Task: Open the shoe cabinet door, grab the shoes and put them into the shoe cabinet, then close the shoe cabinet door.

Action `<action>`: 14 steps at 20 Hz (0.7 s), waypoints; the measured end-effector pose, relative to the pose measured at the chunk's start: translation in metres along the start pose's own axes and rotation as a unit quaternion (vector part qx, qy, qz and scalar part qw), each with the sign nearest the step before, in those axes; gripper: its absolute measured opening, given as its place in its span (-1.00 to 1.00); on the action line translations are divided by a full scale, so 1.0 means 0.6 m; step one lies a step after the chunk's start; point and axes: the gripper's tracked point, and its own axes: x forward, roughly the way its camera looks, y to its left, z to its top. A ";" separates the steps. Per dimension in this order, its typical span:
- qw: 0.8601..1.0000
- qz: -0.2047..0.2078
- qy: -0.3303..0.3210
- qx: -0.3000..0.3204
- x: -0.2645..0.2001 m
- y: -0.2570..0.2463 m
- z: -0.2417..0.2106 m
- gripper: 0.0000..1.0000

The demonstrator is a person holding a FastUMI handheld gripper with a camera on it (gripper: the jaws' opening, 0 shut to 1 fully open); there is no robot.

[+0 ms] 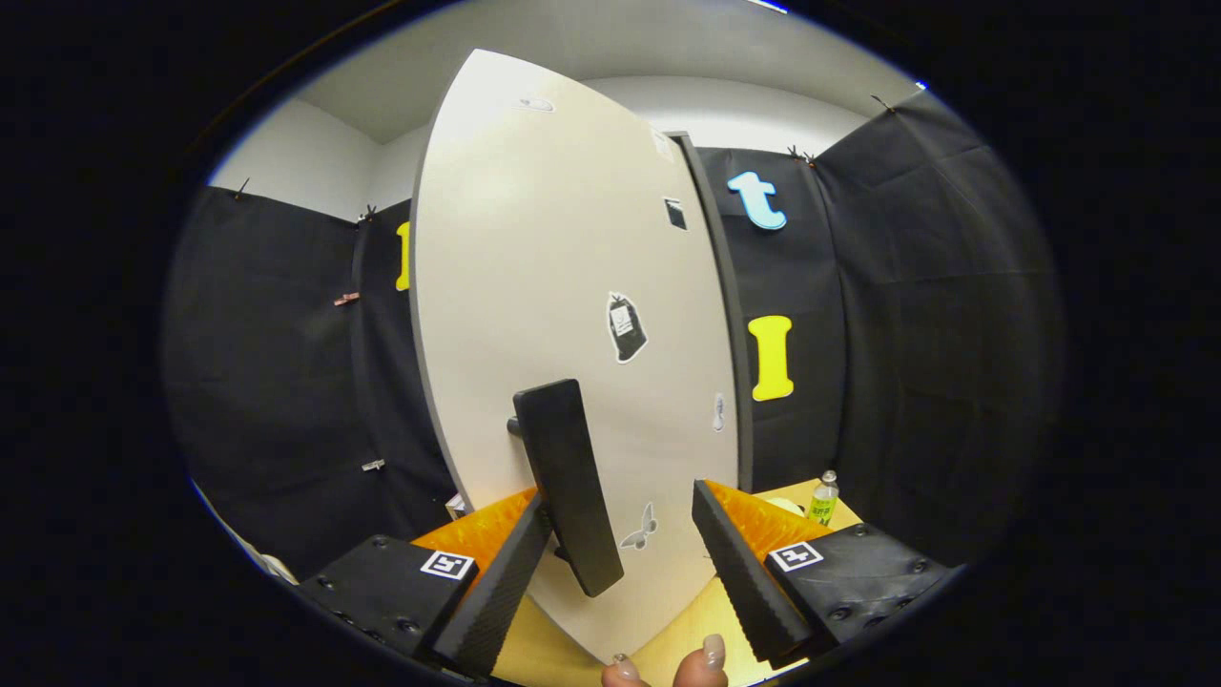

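The pale shoe cabinet door (563,286) stands close in front of me, swung partly out, with small stickers on its face. Its long black handle (568,482) sticks out from the door and lies between my fingers, close against the left finger (496,592). The right finger (744,572) stands well apart from the handle. My gripper (620,534) is open around the handle, not pressing on it. The cabinet's dark side edge (725,305) shows just right of the door. No shoes are visible.
A wooden surface (687,620) lies below the fingers. A small green-labelled bottle (823,496) stands on it beyond the right finger. Two fingertips of a person's hand (668,668) show at the bottom, under the gripper.
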 end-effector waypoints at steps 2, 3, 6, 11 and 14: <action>1.000 0.014 -0.001 -0.007 0.015 0.030 -0.001 0.97; 1.000 0.019 0.000 -0.011 0.020 0.043 0.000 0.97; 0.999 0.032 0.003 -0.019 0.036 0.074 -0.005 0.97; 0.999 0.038 0.006 -0.028 0.046 0.090 -0.004 0.99; 0.999 0.035 0.007 -0.030 0.048 0.089 -0.004 1.00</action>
